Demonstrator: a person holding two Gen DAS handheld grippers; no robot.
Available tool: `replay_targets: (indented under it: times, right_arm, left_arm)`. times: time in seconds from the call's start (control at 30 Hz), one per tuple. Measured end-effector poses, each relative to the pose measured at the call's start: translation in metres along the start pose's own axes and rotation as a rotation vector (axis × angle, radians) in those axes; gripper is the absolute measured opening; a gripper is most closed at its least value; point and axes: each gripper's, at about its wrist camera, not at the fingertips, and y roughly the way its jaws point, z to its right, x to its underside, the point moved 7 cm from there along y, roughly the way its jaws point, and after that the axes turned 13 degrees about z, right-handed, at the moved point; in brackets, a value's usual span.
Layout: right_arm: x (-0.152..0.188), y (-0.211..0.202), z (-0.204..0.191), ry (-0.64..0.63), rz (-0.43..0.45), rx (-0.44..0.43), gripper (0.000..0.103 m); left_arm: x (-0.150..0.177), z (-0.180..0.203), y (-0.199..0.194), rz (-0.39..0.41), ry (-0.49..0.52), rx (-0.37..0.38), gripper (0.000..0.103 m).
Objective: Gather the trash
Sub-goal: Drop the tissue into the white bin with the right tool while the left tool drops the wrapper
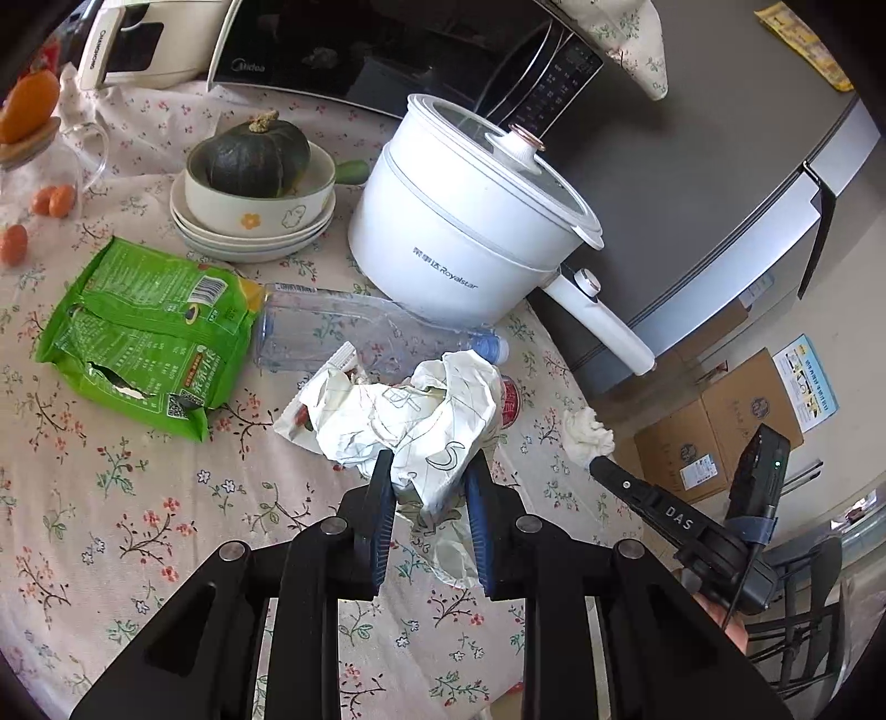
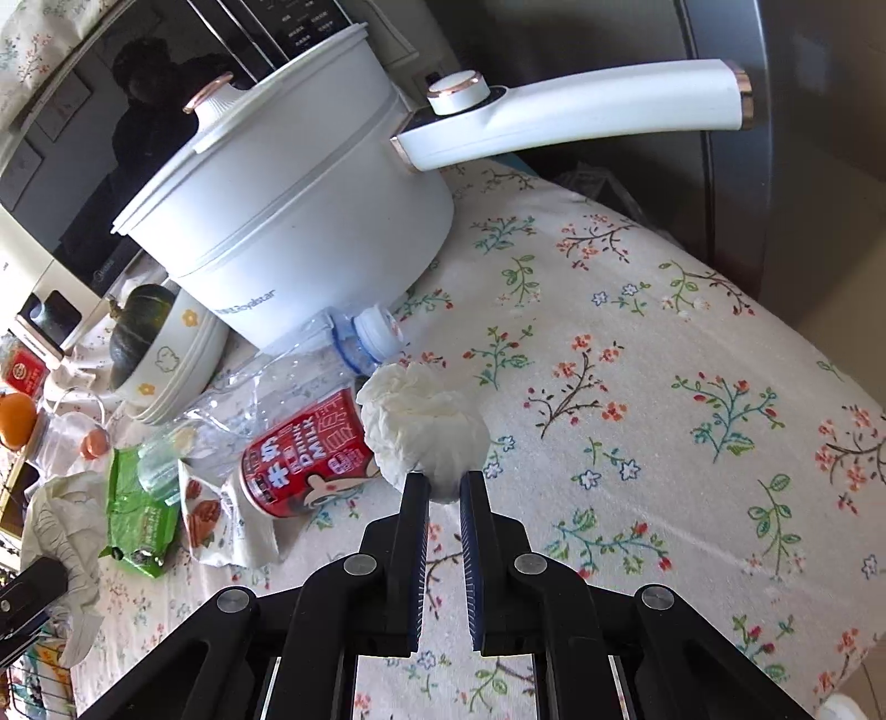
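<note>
My left gripper (image 1: pixel 429 471) is shut on a crumpled white paper sheet (image 1: pixel 410 421) with pen marks, above the floral tablecloth. My right gripper (image 2: pixel 444 479) is shut on a crumpled white tissue wad (image 2: pixel 423 426); it shows in the left wrist view (image 1: pixel 587 437) at the table's right edge. On the table lie a crushed clear plastic bottle (image 1: pixel 332 332), a torn green snack bag (image 1: pixel 149 332), a red milk can (image 2: pixel 310 451) and a small nut wrapper (image 2: pixel 205 520).
A white Royalstar electric pot (image 1: pixel 459 221) with a long handle (image 2: pixel 581 111) stands behind the trash. Stacked bowls hold a dark squash (image 1: pixel 255 158). A microwave (image 1: pixel 387 50) stands at the back, cardboard boxes (image 1: pixel 720 421) on the floor to the right.
</note>
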Motion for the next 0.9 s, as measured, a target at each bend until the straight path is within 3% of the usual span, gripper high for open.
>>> replay_targets:
  times: [0.17, 0.4, 0.63, 0.77, 0.9]
  right_arm:
    - [0.000, -0.043, -0.008, -0.017, 0.012, -0.017, 0.010]
    - [0.001, -0.117, -0.006, -0.015, 0.013, -0.039, 0.010]
    - [0.023, -0.178, 0.024, 0.044, -0.016, -0.063, 0.010]
    - [0.040, -0.204, 0.051, -0.002, -0.028, -0.018, 0.010]
    - [0.075, -0.206, 0.096, -0.003, -0.103, 0.114, 0.010]
  left_arm:
    - [0.004, 0.001, -0.012, -0.023, -0.053, 0.060, 0.025]
    - [0.035, 0.043, -0.027, -0.070, 0.022, 0.135, 0.026]
    - [0.079, 0.100, -0.033, -0.127, 0.132, 0.227, 0.026]
    - [0.111, 0.127, -0.029, -0.180, 0.194, 0.262, 0.026]
    - [0.151, 0.151, -0.022, -0.250, 0.274, 0.283, 0.026]
